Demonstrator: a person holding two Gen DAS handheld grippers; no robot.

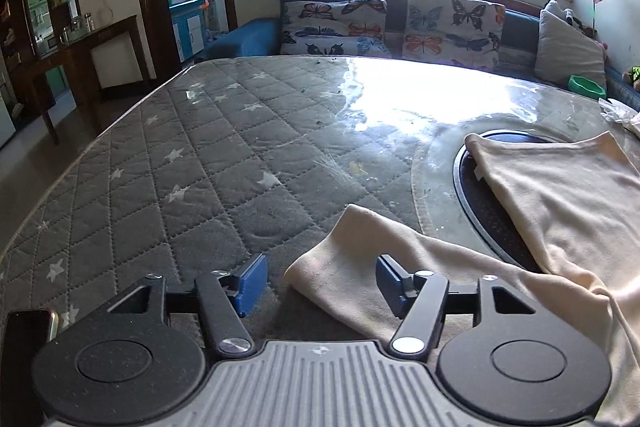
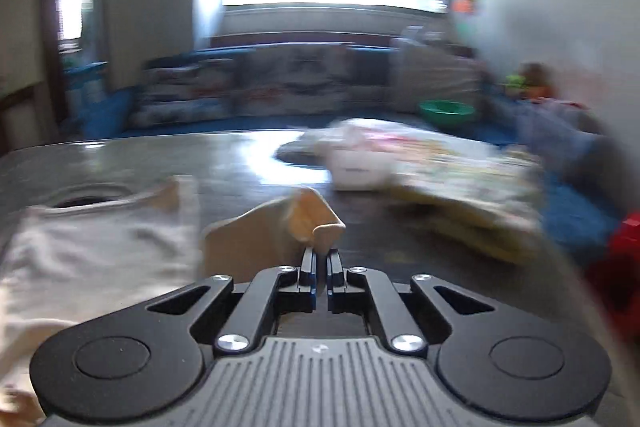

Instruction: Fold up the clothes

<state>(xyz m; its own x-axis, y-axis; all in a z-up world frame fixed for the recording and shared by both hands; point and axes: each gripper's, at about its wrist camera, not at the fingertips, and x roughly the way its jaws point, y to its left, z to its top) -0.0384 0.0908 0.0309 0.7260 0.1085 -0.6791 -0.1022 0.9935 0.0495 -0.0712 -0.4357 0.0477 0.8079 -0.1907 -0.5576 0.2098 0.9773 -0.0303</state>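
Fold's barely begun, by my read. Your left tool is spread wide, nothing between the pads; a sleeve of the cream shirt lies flat just ahead, its cuff edge roughly btwn the jaws but not pinched. Rest of the shirt spreads to that tool's right and ahead, over a dark round inset in the desk.

Your right tool is pressed together on a bit of the same cream cloth, prob. the other sleeve, which stands up in a peak right at the tips. Right view is badly blurred, so can't tell how deep the bite is. Shirt body lies to that tool's left. A pile of other clothes sits ahead-right, looks unfolded, though too blurred to be sure.

Done: one sleeve gripped. Left: grab the other sleeve w/ left tool, bring both in, fold body, then the pile.
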